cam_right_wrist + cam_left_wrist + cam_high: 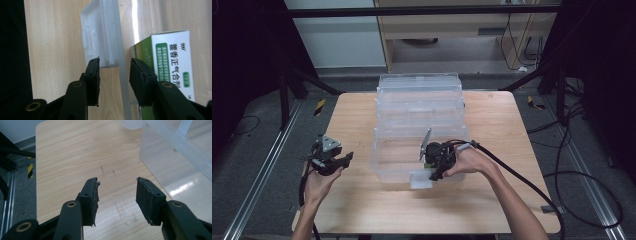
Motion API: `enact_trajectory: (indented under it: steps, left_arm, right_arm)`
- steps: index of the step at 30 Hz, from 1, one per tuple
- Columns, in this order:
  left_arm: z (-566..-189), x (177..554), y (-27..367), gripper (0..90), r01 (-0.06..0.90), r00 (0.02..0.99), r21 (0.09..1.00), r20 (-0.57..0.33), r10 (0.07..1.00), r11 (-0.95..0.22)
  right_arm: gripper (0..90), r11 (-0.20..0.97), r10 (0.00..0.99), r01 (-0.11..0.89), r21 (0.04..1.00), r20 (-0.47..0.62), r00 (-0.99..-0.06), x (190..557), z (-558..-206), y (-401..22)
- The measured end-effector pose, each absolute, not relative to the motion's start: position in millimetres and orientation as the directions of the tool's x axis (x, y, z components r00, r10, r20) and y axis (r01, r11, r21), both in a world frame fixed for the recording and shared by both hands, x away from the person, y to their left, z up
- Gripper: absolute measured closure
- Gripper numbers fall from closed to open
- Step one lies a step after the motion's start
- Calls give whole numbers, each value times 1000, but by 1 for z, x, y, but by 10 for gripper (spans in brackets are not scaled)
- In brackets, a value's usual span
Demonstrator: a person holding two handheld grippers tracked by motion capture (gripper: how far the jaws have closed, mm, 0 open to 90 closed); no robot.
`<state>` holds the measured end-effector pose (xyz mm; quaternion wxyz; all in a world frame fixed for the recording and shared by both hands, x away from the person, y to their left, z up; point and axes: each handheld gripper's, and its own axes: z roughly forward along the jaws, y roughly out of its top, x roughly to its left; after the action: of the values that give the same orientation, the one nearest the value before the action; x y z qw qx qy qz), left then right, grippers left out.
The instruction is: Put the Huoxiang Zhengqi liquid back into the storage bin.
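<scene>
A clear plastic storage box stands in the middle of the wooden table. My right gripper reaches down over its front wall beside the white latch. In the right gripper view the jaws straddle the clear wall, with the latch just ahead; the pads do not visibly press on it. A green and white medicine carton lies inside the box by the inner jaw. My left gripper hovers open over bare table left of the box, its jaws with nothing between them.
The box's clear lid section rises at the table's far edge. A thick black cable trails from the right gripper across the table's right side. Black frame posts and floor rails flank the table.
</scene>
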<state>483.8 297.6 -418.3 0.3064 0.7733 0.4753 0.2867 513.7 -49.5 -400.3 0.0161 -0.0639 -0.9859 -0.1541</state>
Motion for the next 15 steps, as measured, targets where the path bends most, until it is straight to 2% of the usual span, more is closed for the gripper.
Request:
enact_trajectory:
  steps: [15]
  left_arm:
    - [-396, 486, 291, 458, 491, 449, 779, 158, 880, -390]
  right_arm:
    - [629, 947, 111, 121, 298, 53, -992, 511, -405, -48]
